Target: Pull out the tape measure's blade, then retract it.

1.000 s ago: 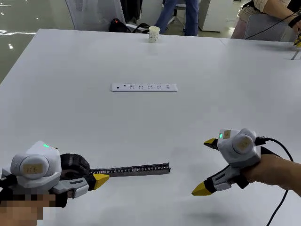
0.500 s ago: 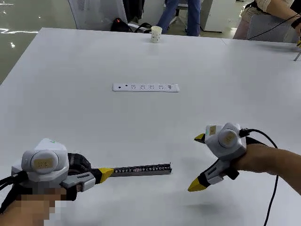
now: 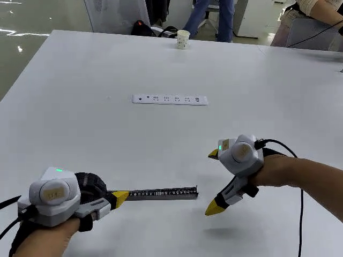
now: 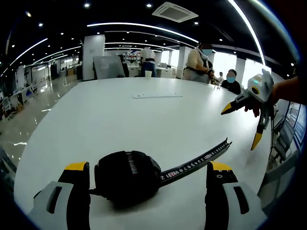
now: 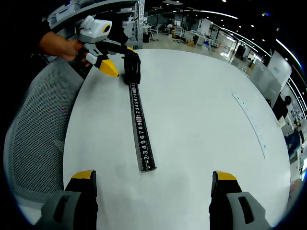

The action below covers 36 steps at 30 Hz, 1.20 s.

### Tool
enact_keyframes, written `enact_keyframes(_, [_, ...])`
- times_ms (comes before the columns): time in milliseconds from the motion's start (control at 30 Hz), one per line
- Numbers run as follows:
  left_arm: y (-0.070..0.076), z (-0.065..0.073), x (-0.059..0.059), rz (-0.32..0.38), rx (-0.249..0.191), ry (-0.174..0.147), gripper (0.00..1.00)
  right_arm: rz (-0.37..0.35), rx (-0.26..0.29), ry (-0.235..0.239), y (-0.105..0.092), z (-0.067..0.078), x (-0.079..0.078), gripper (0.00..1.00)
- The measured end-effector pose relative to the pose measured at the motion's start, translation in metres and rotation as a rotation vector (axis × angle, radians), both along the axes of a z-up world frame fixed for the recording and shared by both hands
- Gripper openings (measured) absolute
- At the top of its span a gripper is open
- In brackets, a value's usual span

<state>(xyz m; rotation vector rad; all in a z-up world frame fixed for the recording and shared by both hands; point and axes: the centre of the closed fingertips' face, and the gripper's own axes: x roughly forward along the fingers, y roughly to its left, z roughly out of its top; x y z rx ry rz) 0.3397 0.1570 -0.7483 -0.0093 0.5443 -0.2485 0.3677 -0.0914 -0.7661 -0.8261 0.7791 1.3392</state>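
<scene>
Head view: the tape (image 3: pixel 90 184) sits near the bench's (image 3: pixel 80 107) near left corner. Its blade (image 3: pixel 161 192) is partly out and lies flat, running right along the near edge.
Left jaws: the left gripper (image 4: pixel 148 167) has its jaws spread, one on each side of the tape. One jaw looks to touch the case, the other stands apart with the blade passing just inside it. Nothing is pinched.
Right jaws: the right gripper (image 5: pixel 153 176) is spread and empty. The blade's end lies just ahead, between the jaws and untouched.
Changed: over the last second the right gripper has come left, and the gap to the blade's end is clearly smaller. The tape and the length of blade out look the same.
Meaning: it is probably lining up to take the blade's end. The pull looks only part done, and the retract is still to come.
Writing: the right gripper view shows white figures 1 to 9 on the black blade, then a red mark, and the count runs on. No brand is readable. The labels on the gripper tops are too small to read.
</scene>
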Motion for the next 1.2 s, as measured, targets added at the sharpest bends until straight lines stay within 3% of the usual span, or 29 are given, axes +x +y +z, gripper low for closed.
enact_keyframes(133, [0.005, -0.006, 0.003, 0.031, -0.02, 0.006, 0.99, 0.017, -0.012, 0.009, 0.006, -0.006, 0.004, 0.99])
enact_keyframes(367, [0.019, 0.001, 0.012, 0.112, -0.033, -0.044, 0.99, 0.028, -0.033, 0.029, 0.012, -0.018, 0.006, 0.99])
enact_keyframes(467, [0.023, 0.001, 0.016, 0.136, -0.045, -0.051, 0.99, 0.034, -0.034, 0.046, 0.016, -0.02, 0.005, 0.99])
enact_keyframes(767, [0.021, -0.005, 0.017, 0.16, -0.059, -0.048, 0.99, 0.046, -0.05, 0.055, 0.015, -0.028, 0.007, 0.99])
enact_keyframes(833, [0.02, -0.007, 0.017, 0.156, -0.05, -0.053, 0.99, 0.058, -0.053, 0.055, 0.014, -0.029, 0.007, 0.92])
enact_keyframes(967, [0.021, -0.008, 0.017, 0.153, -0.047, -0.056, 0.99, 0.075, -0.059, 0.062, 0.012, -0.032, 0.006, 0.88])
enact_keyframes(1033, [0.021, -0.009, 0.016, 0.154, -0.046, -0.057, 0.99, 0.106, -0.053, 0.068, 0.013, -0.032, 0.002, 0.76])
enact_keyframes(1133, [0.022, -0.007, 0.017, 0.143, -0.038, -0.081, 0.99, 0.128, -0.052, 0.078, 0.015, -0.033, -0.002, 0.67])
enact_keyframes(1200, [0.021, -0.009, 0.017, 0.134, -0.028, -0.079, 0.99, 0.141, -0.061, 0.079, 0.015, -0.034, -0.005, 0.64])
